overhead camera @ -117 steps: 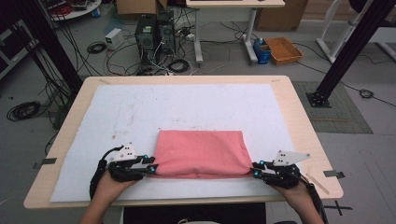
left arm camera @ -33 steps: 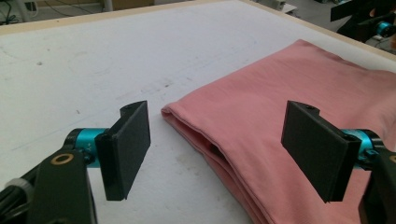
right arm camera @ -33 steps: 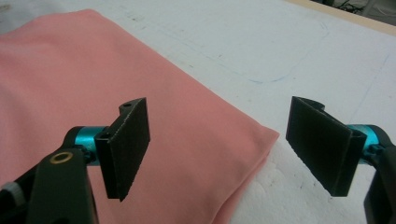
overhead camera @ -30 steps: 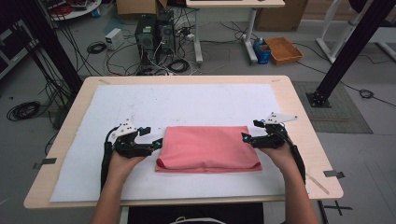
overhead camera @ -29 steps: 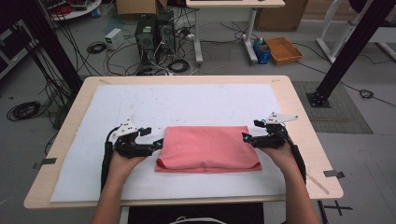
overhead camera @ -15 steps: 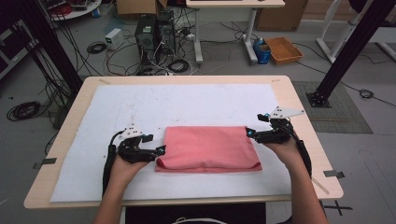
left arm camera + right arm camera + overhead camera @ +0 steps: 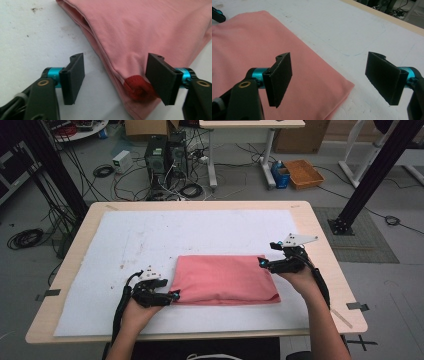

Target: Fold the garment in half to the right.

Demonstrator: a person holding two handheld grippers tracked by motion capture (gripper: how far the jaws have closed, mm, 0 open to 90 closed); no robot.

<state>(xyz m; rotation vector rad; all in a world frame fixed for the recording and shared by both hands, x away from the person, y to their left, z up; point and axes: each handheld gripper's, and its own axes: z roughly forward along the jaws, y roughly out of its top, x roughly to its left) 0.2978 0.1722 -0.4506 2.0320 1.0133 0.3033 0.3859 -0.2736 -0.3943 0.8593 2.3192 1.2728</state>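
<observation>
Both sets of jaws stand wide apart over a folded pink cloth (image 7: 225, 280) lying on the near half of the surface (image 7: 200, 206). The left gripper (image 7: 172, 296) sits at the cloth's near left corner, and its own view shows that corner (image 7: 140, 100) between the two flat black jaws, the right-hand jaw just beside or touching the fabric, the left-hand one apart from it over bare padding; nothing is clamped. A small bunched patch of darker red material (image 7: 137, 88) pokes out at the corner's tip, where several thin layers of the fold show as stacked edges. The right gripper (image 7: 261, 263) hovers at the cloth's far right corner; in the right gripper view that rounded corner (image 7: 344, 87) lies below and between the open jaws, and whether either jaw touches it cannot be told. The cloth is a fine-knit, matte fabric folded into a neat rectangle. It rests on a white padded sheet (image 7: 150, 235), scuffed and speckled with dark marks, that covers most of the pale wooden top. A hand (image 7: 300, 279) holds each gripper, forearms entering from the near edge. Beyond the surface, the floor holds computer towers (image 7: 162, 155), tangled cables and an orange tray (image 7: 303, 173), all well clear of the work.
</observation>
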